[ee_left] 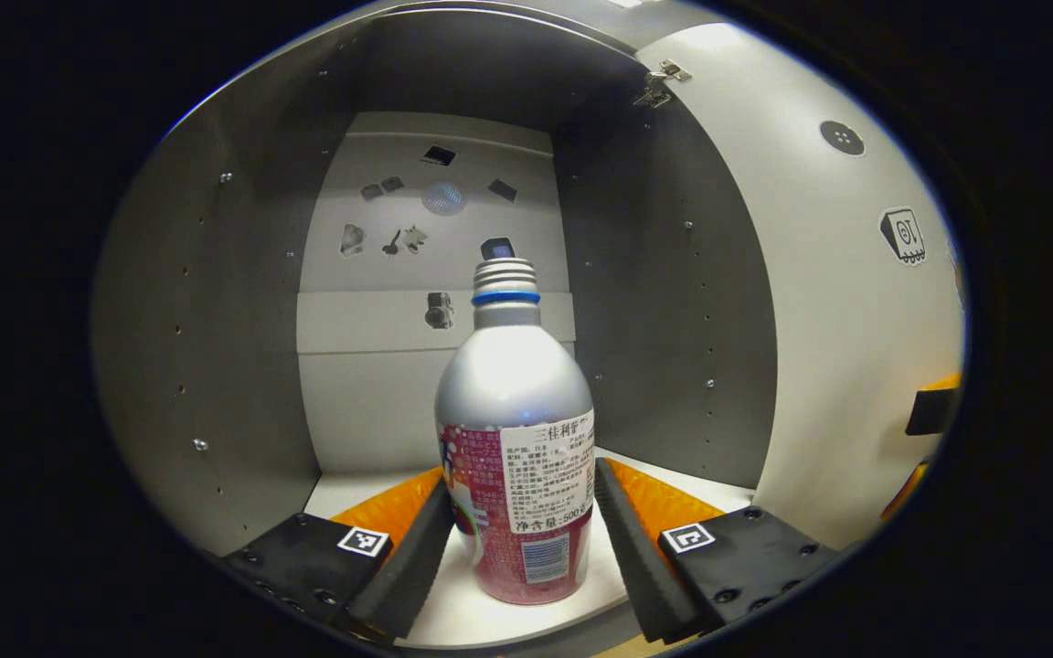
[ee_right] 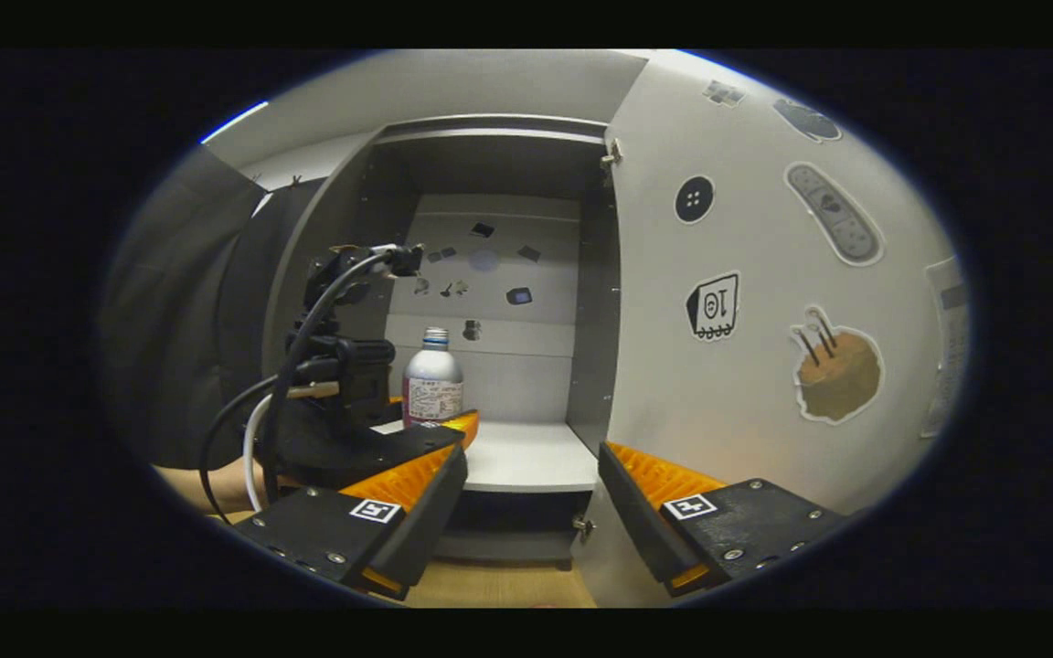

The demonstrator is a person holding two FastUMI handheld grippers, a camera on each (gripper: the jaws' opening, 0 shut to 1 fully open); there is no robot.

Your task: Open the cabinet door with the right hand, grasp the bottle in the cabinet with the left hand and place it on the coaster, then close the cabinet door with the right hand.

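A silver bottle [ee_left: 513, 402] with a pink label and a blue neck ring stands upright on the white shelf [ee_left: 344, 493] inside the grey cabinet. My left gripper [ee_left: 522, 548] is open around the bottle's lower half, one finger close at each side; I cannot tell whether they touch it. The right gripper view shows the same bottle [ee_right: 432, 384] and the left gripper [ee_right: 426, 416] reaching into the cabinet. The cabinet door [ee_right: 764, 302] is swung wide open to the right. My right gripper [ee_right: 531, 493] is open and holds nothing, in front of the cabinet beside the door's hinge edge.
Stickers cover the open door and the cabinet's back wall [ee_right: 490, 265]. The cabinet's side walls [ee_left: 216, 366] stand close on both sides of the bottle. A sleeve [ee_right: 170, 366] and cables [ee_right: 261, 411] fill the left. A wooden tabletop [ee_right: 508, 585] lies below the cabinet.
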